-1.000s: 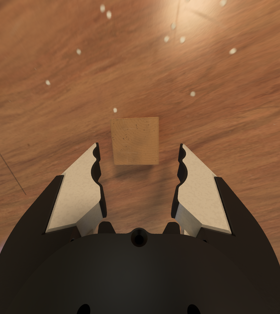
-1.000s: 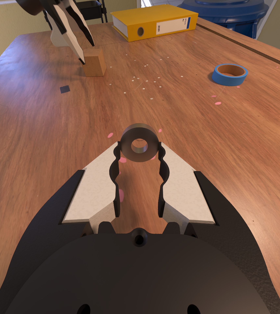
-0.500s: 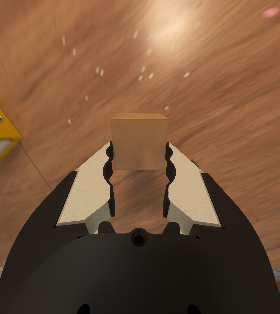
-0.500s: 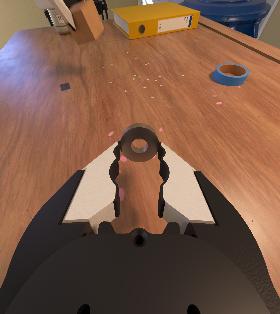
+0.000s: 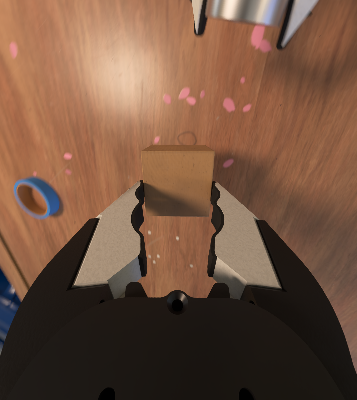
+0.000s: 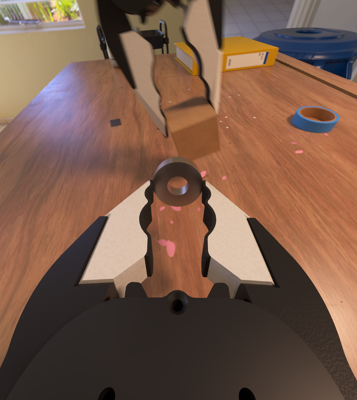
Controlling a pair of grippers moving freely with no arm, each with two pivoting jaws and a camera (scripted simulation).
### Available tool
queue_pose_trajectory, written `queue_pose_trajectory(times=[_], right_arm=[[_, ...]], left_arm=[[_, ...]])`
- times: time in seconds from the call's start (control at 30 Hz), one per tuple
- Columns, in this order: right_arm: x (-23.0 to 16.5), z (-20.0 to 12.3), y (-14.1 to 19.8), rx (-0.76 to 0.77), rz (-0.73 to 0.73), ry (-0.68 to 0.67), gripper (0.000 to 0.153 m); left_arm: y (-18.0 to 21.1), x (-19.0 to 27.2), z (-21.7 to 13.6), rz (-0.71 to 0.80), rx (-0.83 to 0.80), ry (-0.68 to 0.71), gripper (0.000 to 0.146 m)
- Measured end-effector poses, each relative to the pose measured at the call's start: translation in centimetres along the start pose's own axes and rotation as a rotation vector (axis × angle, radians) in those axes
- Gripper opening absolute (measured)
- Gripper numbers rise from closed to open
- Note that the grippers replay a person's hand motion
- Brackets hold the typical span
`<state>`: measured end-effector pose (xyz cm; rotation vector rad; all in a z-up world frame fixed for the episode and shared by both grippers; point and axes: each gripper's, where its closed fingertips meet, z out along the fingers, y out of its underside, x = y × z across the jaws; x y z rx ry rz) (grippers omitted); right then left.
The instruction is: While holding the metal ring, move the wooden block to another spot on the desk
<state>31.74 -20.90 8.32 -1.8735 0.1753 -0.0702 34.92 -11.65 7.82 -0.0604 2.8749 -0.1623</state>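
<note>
I am clamping the metal ring (image 6: 177,183) between the tips of the right gripper (image 6: 177,188), above the desk (image 6: 43,194) toward its near edge, and my job there is simply not to loosen. Just beyond it, I am carrying the wooden block (image 6: 194,129) pinched in the left gripper (image 5: 177,184), clear of the wood near mid-desk. I judge a level, slow lowering best, well apart from the blue tape roll (image 6: 315,119) toward the right edge, parting the fingers only once the block is sitting flat.
</note>
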Motion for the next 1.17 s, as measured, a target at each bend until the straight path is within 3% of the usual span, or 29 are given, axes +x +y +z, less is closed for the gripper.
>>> queue_pose_trajectory(times=[0.13, 0.5, 0.57, 0.7, 0.83, 1.0, 1.1, 1.17], right_arm=[[-1.6, -0.2, 0.4, -0.018, -0.072, -0.061, 0.045], [-2.3, -0.1, 0.4, -0.023, -0.070, -0.122, 0.045], [-2.3, -0.1, 0.4, -0.028, -0.066, -0.123, 0.045], [-1.8, -0.3, 0.2, -0.012, -0.035, -0.113, 0.045], [-0.7, -0.6, 0.0, 0.000, 0.003, -0.076, 0.045], [0.3, -0.6, 0.0, -0.001, 0.031, -0.028, 0.045], [0.7, -0.6, 0.1, -0.009, 0.036, -0.008, 0.045], [0.9, -0.5, 0.2, -0.016, 0.044, 0.004, 0.045]], left_arm=[[-1.8, -0.3, 2.5, 0.080, -0.009, 0.085, 0.062], [-0.7, -0.2, 5.1, 0.127, -0.088, 0.148, 0.063], [-0.8, 0.3, 5.0, 0.116, -0.062, 0.183, 0.077], [-0.3, -1.1, 3.5, 0.090, -0.061, 0.076, 0.090], [0.1, -1.9, -0.5, 0.025, 0.030, -0.045, 0.092], [1.7, -1.3, -4.6, -0.225, 0.173, -0.281, 0.089], [2.6, -0.7, -5.7, -0.595, 0.352, -0.455, 0.084], [2.9, 0.7, -5.2, -0.877, 0.472, -0.460, 0.085]])
